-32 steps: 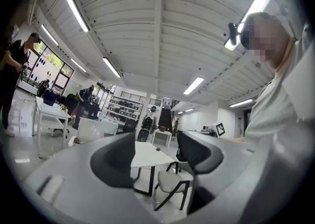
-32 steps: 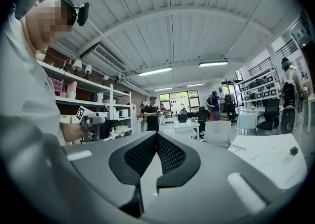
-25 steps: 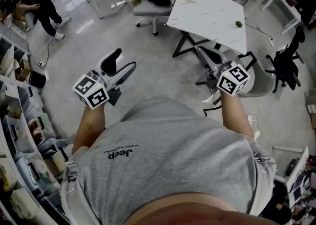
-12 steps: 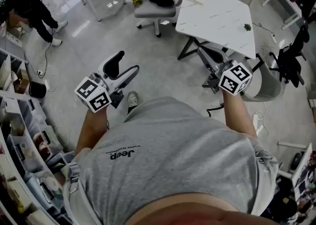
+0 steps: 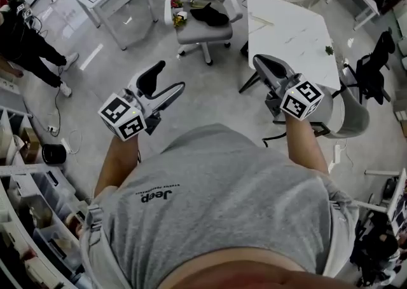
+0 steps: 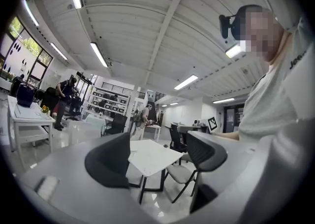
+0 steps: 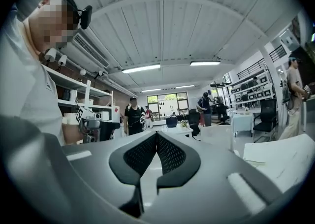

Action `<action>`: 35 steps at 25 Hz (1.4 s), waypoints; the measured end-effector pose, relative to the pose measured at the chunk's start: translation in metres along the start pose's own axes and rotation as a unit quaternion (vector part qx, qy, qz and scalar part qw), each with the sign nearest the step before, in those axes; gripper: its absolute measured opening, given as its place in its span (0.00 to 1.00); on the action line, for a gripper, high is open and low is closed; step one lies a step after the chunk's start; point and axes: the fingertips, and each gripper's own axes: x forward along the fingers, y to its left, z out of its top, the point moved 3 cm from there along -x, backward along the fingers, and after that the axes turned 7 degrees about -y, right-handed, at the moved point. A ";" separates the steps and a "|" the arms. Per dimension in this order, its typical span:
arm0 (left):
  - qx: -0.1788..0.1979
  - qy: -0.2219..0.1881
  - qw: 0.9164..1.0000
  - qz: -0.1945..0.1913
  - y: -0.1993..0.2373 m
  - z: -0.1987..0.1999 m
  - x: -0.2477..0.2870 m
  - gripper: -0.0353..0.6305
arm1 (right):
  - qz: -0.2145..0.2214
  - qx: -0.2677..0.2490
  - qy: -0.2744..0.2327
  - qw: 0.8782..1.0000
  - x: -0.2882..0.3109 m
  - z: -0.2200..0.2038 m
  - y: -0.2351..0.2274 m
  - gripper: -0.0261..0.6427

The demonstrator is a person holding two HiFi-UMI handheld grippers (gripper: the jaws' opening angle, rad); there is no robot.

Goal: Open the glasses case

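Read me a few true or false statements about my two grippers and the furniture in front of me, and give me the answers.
1. The left gripper has its jaws apart with nothing between them. True.
2. The right gripper is shut on a glasses case. False: its jaws are together with nothing in them, and no case shows in any view.
3. A white table stands ahead, toward the right. True.
4. The grey office chair has a bare seat. False: a dark item lies on it.
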 end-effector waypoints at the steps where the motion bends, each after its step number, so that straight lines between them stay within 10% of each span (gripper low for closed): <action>1: -0.003 0.001 1.000 -0.004 0.017 0.004 -0.002 0.63 | -0.003 -0.002 0.001 1.000 0.015 -0.001 -0.001 0.05; 12: -0.032 0.008 0.999 -0.035 0.127 0.006 0.046 0.63 | -0.053 0.008 0.026 0.998 0.080 -0.018 -0.076 0.05; 27: -0.021 0.052 0.997 0.046 0.269 -0.004 0.272 0.63 | -0.012 0.056 -0.021 0.998 0.171 -0.023 -0.391 0.05; 35: -0.033 0.072 0.995 0.060 0.318 -0.020 0.324 0.63 | 0.027 0.065 -0.005 0.997 0.224 -0.035 -0.448 0.05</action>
